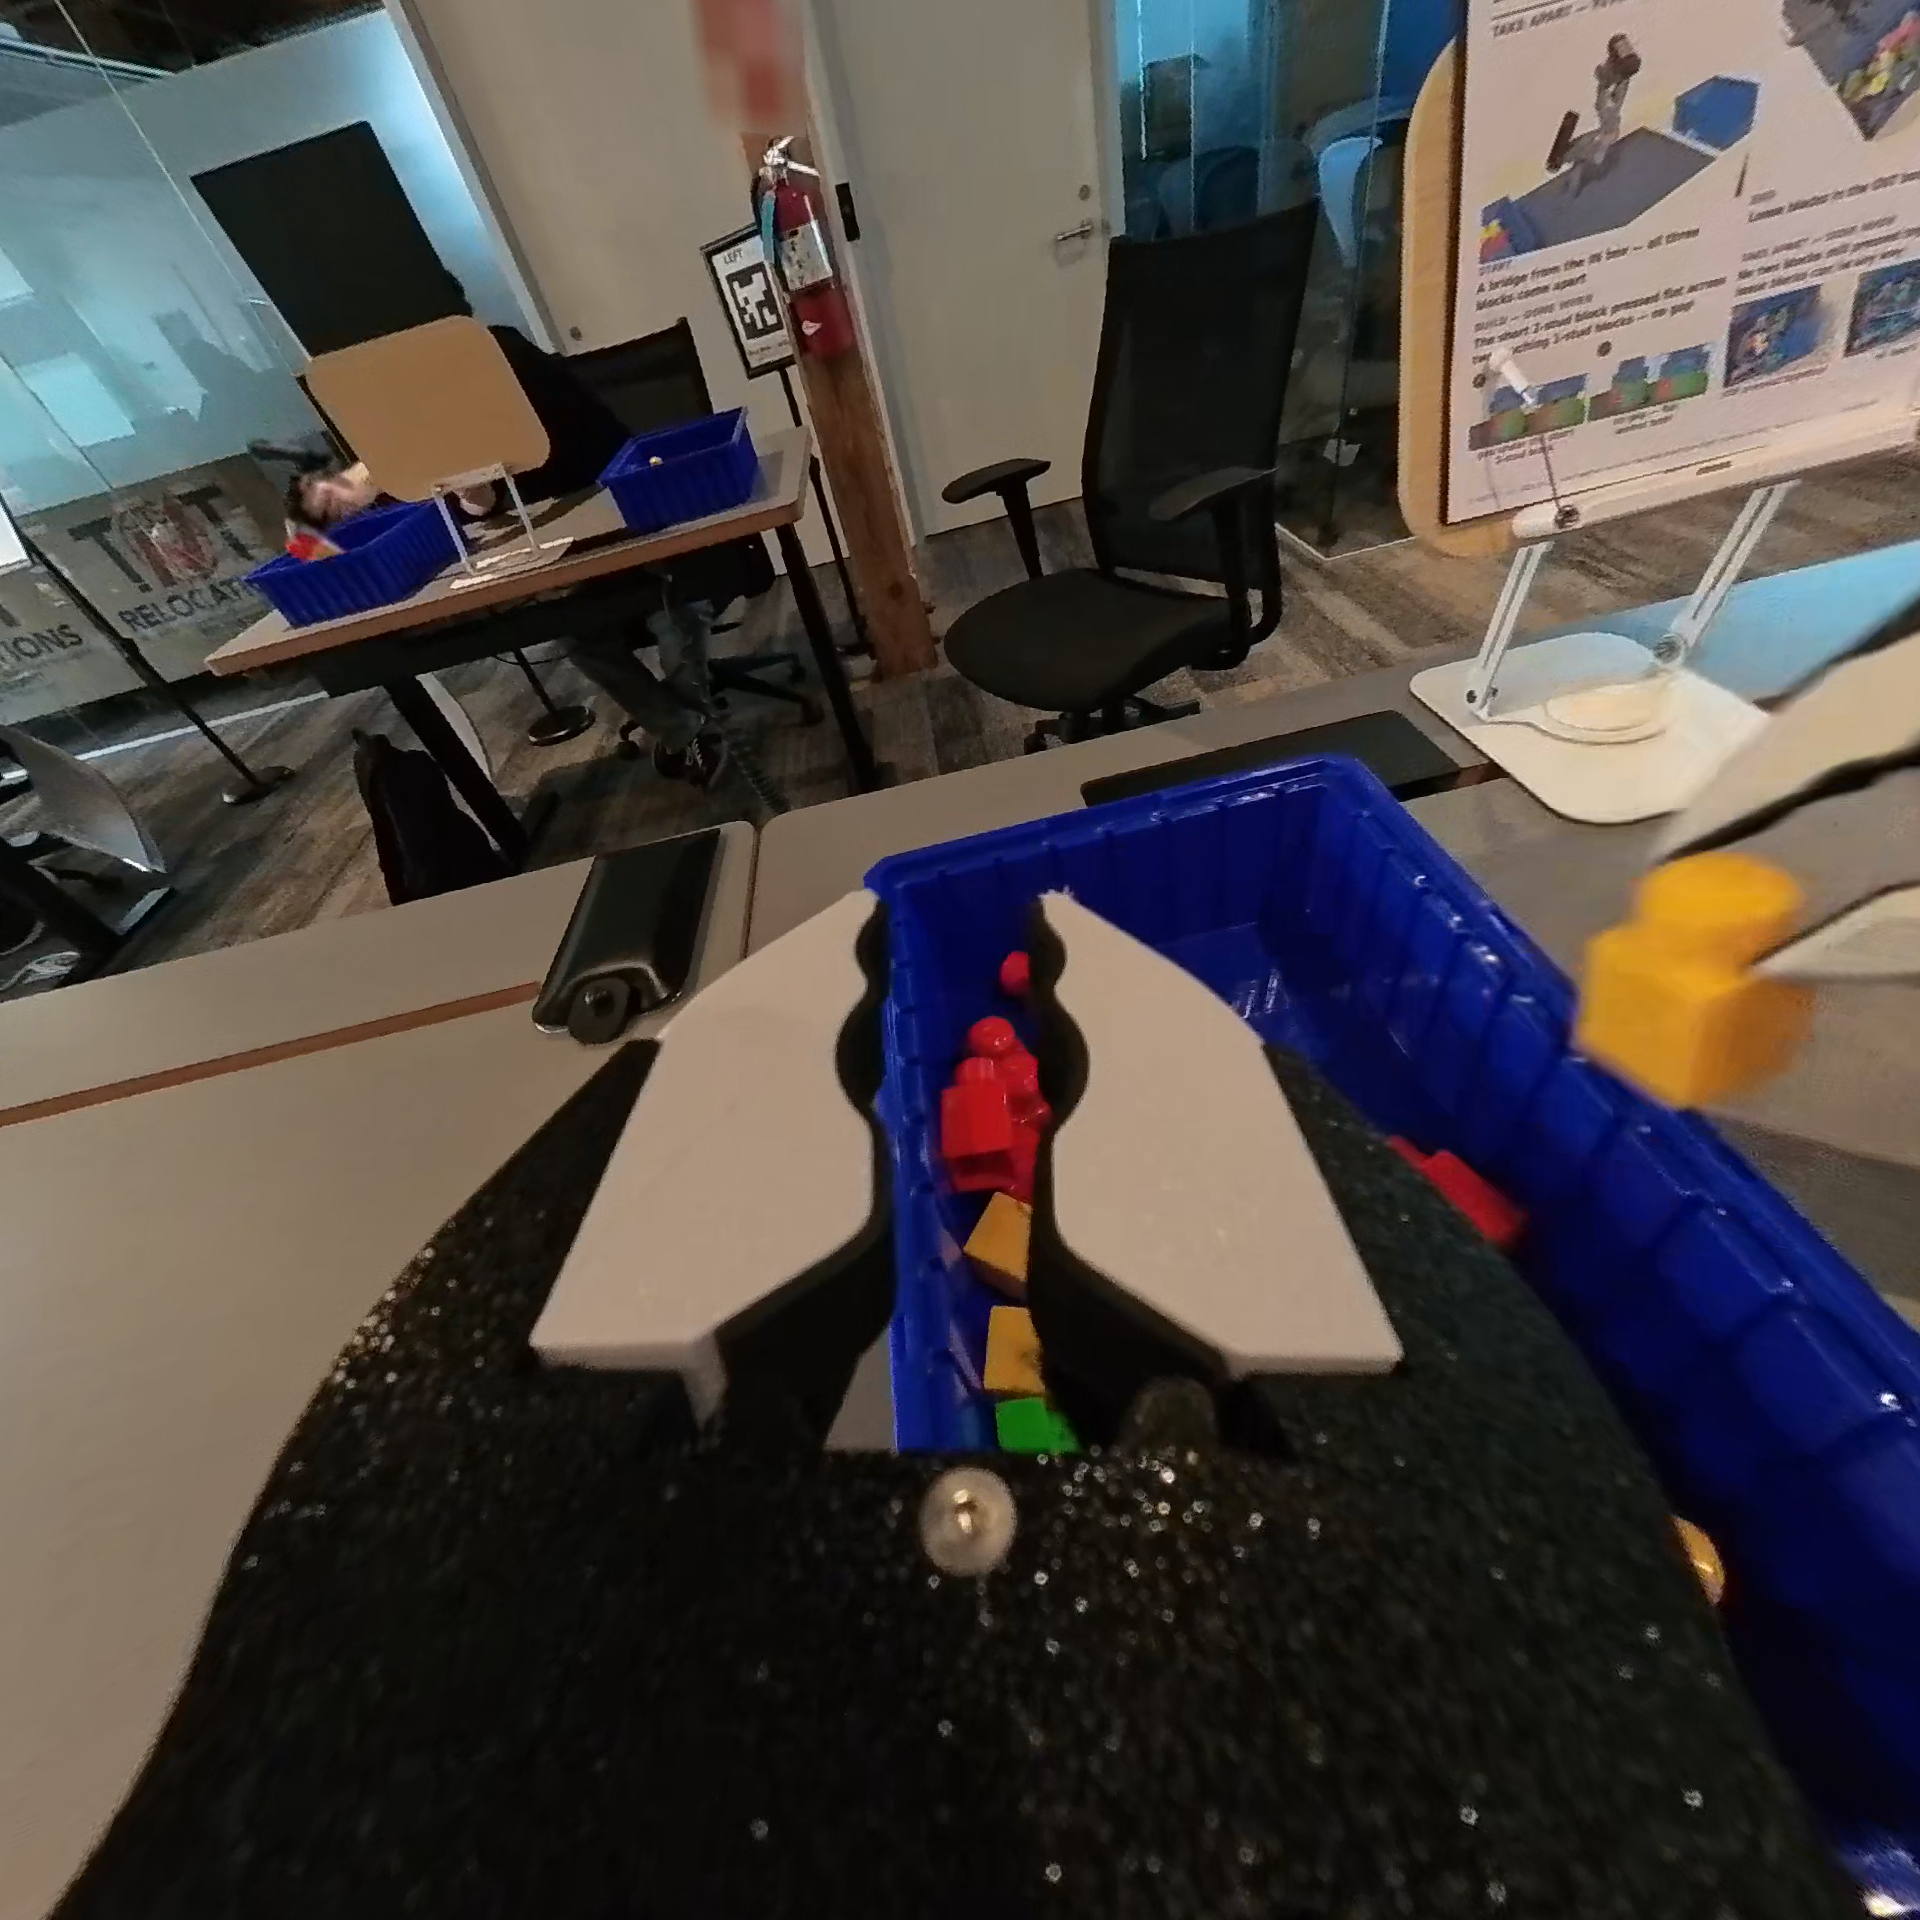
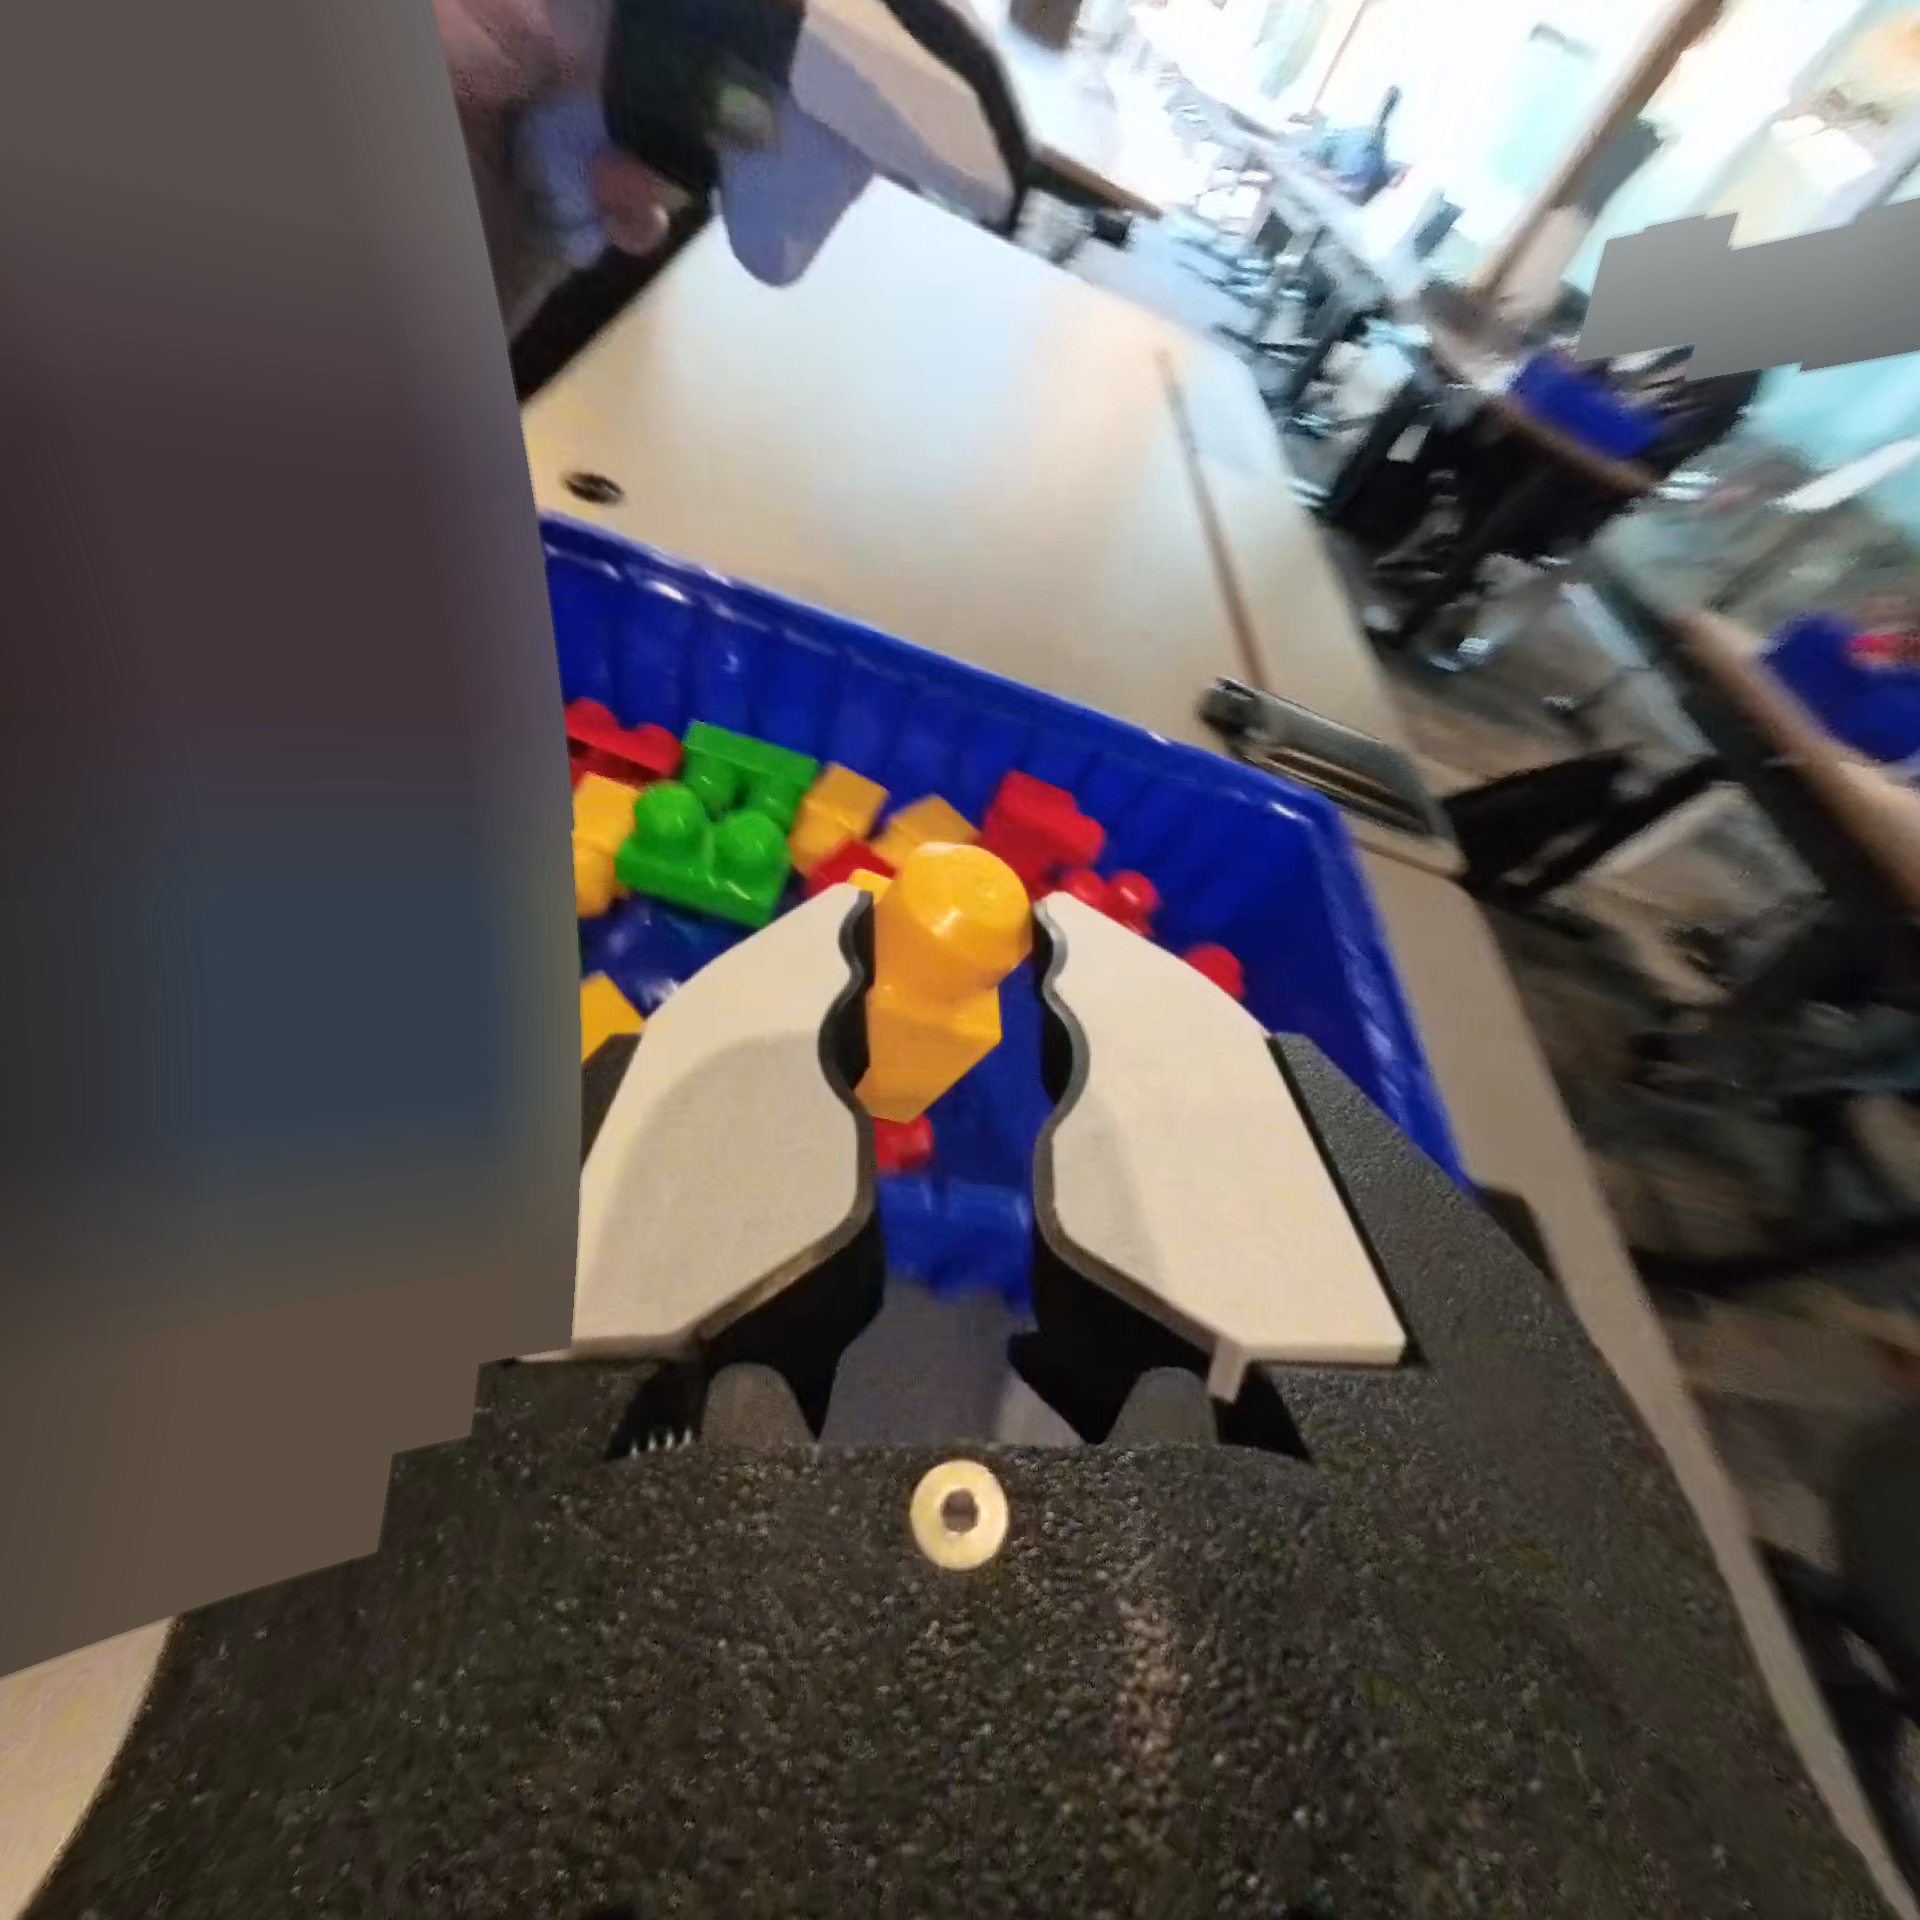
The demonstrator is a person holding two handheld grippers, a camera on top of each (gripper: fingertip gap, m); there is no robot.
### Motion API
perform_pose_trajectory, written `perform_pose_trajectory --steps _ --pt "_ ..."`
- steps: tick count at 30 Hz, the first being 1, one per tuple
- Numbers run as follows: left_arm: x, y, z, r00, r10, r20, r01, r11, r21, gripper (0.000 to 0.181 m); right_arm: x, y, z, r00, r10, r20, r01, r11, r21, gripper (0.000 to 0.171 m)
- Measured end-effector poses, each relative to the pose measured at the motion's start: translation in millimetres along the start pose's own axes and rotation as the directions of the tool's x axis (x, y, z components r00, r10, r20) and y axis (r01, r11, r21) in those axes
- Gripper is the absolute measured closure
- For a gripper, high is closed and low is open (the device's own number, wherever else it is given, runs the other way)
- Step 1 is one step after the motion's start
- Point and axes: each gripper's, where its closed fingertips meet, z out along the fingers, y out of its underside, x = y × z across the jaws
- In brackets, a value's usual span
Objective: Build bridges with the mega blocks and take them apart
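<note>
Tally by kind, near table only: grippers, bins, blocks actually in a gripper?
grippers: 2 (left gripper, right gripper)
blue bin: 1
yellow block, held in the right gripper: 1
total: 4

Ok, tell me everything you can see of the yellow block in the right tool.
The yellow block is a small glossy plastic piece: a squarish base with one round stud on top. It is held tilted in the right tool, both grey fingers pressing its sides, the stud pointing away past the fingertips. It hangs above the blue bin of mixed blocks, touching none of them. In the left wrist view it looks motion-blurred above the bin's wall.
</note>
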Motion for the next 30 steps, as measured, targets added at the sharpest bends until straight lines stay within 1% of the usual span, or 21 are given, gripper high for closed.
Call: perform_pose_trajectory --steps 3,6,8,10,12,14,17,19,21,23,27,29,30 --pt "0.8 0.7 1.4 1.000 0.000 -0.002 0.000 1.000 -0.006 0.156 2.0 32.0 -74.8 0.976 -0.045 -0.212 0.025 0.995 -0.094 0.143" --pt "3.9 1.2 3.8 1.000 0.006 -0.007 -0.006 1.000 -0.016 0.156 -12.3 73.1 -139.0 0.935 -0.048 -0.351 -0.025 0.980 -0.199 0.143" --pt "7.0 1.7 5.9 1.000 0.015 -0.011 -0.015 1.000 -0.027 0.156 -25.2 101.2 -170.7 0.904 -0.044 -0.426 -0.079 0.960 -0.267 0.143" --pt "10.7 2.9 8.1 0.999 0.028 -0.017 -0.028 0.999 -0.041 0.156 -39.1 124.3 -190.7 0.878 -0.046 -0.477 -0.120 0.943 -0.311 0.143" --pt "14.5 4.2 10.0 0.999 0.042 -0.024 -0.044 0.997 -0.056 0.156 -50.7 147.1 -202.2 0.857 -0.062 -0.511 -0.151 0.919 -0.364 0.143" --pt "18.6 5.4 11.6 0.998 0.057 -0.035 -0.059 0.996 -0.067 0.156 -61.7 170.2 -206.6 0.853 -0.082 -0.516 -0.170 0.891 -0.421 0.143" --pt "22.2 4.6 12.7 0.996 0.072 -0.043 -0.075 0.995 -0.068 0.156 -75.3 193.2 -198.1 0.866 -0.041 -0.498 -0.198 0.886 -0.419 0.143" --pt "22.5 2.9 12.7 0.996 0.075 -0.041 -0.078 0.995 -0.059 0.156 -77.7 203.0 -195.5 0.866 -0.048 -0.498 -0.195 0.884 -0.425 0.143" --pt "22.6 1.9 12.0 0.996 0.074 -0.042 -0.077 0.996 -0.052 0.157 -81.0 208.2 -192.7 0.874 -0.028 -0.485 -0.203 0.886 -0.417 0.142" --pt "22.8 1.4 11.5 0.996 0.070 -0.047 -0.072 0.996 -0.047 0.157 -85.2 214.7 -192.5 0.882 0.025 -0.470 -0.253 0.868 -0.428 0.142" --pt "21.0 1.5 11.4 0.997 0.058 -0.049 -0.060 0.997 -0.041 0.157 -87.3 211.1 -197.7 0.871 0.164 -0.464 -0.372 0.835 -0.405 0.127" --pt "20.8 2.1 11.9 0.997 0.054 -0.053 -0.057 0.998 -0.042 0.157 -86.4 208.0 -201.6 0.855 0.239 -0.460 -0.443 0.799 -0.407 0.122" --pt "20.9 2.3 12.2 0.997 0.054 -0.055 -0.056 0.997 -0.043 0.157 -87.2 208.7 -203.0 0.845 0.278 -0.457 -0.481 0.767 -0.424 0.119"
